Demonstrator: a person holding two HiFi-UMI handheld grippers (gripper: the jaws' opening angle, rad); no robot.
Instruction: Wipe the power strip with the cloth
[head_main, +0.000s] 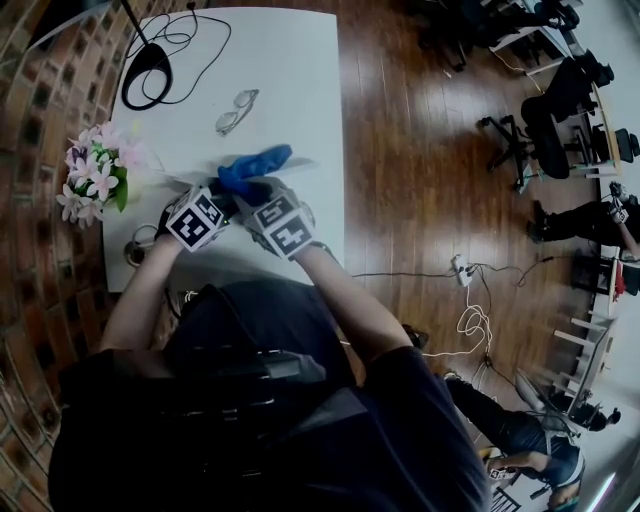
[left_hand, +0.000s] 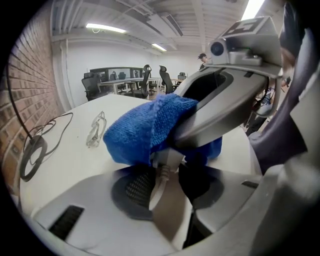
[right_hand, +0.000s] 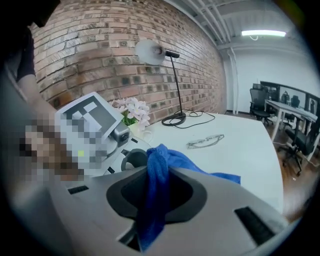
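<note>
**Power strip (left_hand: 165, 156) and blue cloth (left_hand: 132, 132) gripped at the white tabletop (head_main: 290, 80)**
The left gripper (left_hand: 170, 174) is clamped on the power strip's cord end. The right gripper (right_hand: 157, 185) is pinched on the cloth, which is draped over the strip. Pink flowers (head_main: 95, 170) are seen at the tabletop's left edge; their vessel cannot be made out.

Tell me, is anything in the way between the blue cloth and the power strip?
Nothing visible. The blue cloth, pinched in the right gripper's jaws, lies over the power strip held by the left gripper.
</note>
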